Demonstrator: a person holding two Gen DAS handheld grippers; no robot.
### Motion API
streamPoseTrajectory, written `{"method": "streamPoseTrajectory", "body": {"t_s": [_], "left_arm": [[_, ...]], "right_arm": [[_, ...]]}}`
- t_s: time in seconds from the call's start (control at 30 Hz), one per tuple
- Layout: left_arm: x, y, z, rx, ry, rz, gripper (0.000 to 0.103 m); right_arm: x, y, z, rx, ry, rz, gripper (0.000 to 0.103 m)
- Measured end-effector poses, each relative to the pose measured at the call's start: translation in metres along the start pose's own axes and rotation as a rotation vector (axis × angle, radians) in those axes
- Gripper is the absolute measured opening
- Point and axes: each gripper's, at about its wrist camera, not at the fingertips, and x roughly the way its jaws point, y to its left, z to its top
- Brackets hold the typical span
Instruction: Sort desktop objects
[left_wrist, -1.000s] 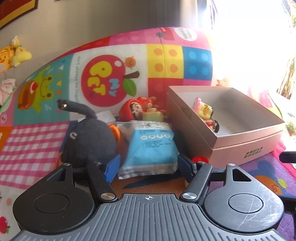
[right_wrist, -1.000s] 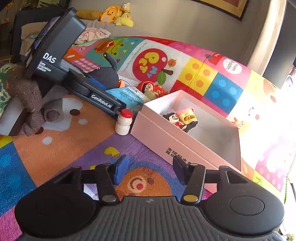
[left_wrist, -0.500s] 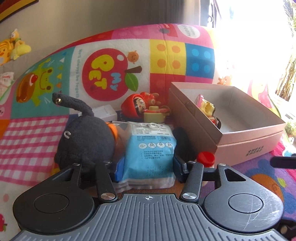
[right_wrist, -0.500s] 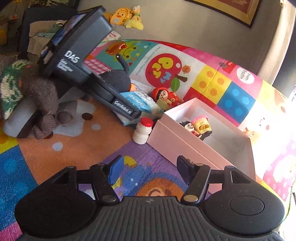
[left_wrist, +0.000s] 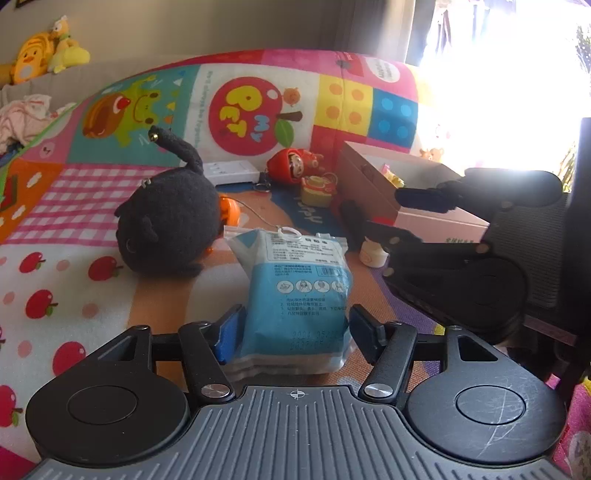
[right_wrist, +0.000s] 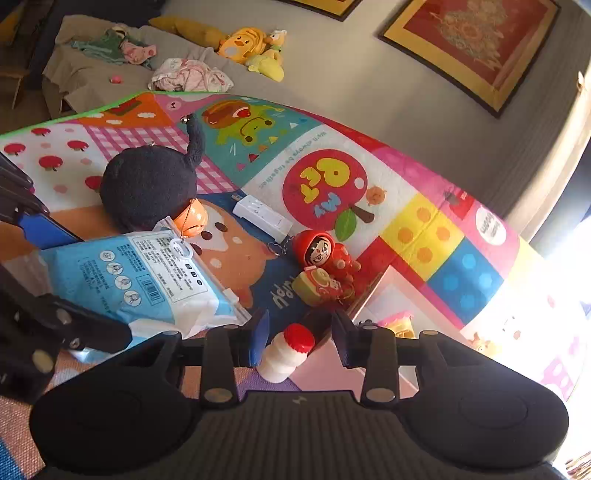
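My left gripper (left_wrist: 293, 326) is shut on a blue-and-white packet (left_wrist: 295, 295) and holds it off the mat; the packet also shows in the right wrist view (right_wrist: 136, 280). My right gripper (right_wrist: 301, 332) is open, with a small white bottle with a red cap (right_wrist: 286, 354) standing between its fingers, next to the pink box (right_wrist: 384, 306). In the left wrist view the bottle (left_wrist: 373, 254) and box (left_wrist: 373, 184) sit behind the right gripper (left_wrist: 380, 214). The box holds small toys.
A black plush cat (left_wrist: 170, 221) with an orange ball (right_wrist: 190, 218), a white adapter (right_wrist: 262, 218), a red doll figure (right_wrist: 321, 251) and a yellow toy (right_wrist: 314, 284) lie on the colourful play mat (left_wrist: 74, 236). A sofa with plush toys (right_wrist: 251, 48) stands behind.
My left gripper has pulled back and lifted the packet away from the cat. My right gripper has moved forward to the bottle, which now stands between its fingers.
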Motion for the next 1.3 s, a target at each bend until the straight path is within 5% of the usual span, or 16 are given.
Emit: {"method": "streamPoseTrajectory", "body": {"t_s": [0.3,0.5,0.57,0.67,0.9,1.03,1.23,1.3], "left_arm": [[-0.007,0.002,-0.007,-0.009,0.003,-0.025,0.094],[-0.009,-0.003,-0.009,0.009,0.007,-0.019,0.095],[-0.008,-0.004,-0.008,0.009,0.012,-0.017,0.096],[-0.008,-0.005,-0.009,0.012,0.020,-0.014,0.096],[-0.007,-0.006,-0.009,-0.001,0.027,-0.013,0.097],[-0.005,-0.007,-0.009,-0.014,0.034,-0.001,0.098],[-0.006,-0.007,-0.010,-0.011,0.037,0.007,0.100],[-0.006,-0.006,-0.010,-0.012,0.036,0.006,0.100]], "right_arm": [[0.003,0.003,-0.007,-0.026,0.048,0.025,0.026],[-0.019,-0.008,-0.015,0.008,0.059,0.077,0.025],[-0.026,-0.013,-0.018,0.020,0.076,0.083,0.005],[-0.034,-0.026,-0.025,0.048,0.099,0.095,0.005],[-0.047,-0.059,-0.040,0.237,0.134,0.177,0.012],[-0.032,-0.058,-0.040,0.356,0.168,0.202,0.058],[-0.004,-0.046,-0.027,0.419,0.208,0.228,0.057],[0.003,-0.045,-0.027,0.411,0.232,0.234,0.038]]}}
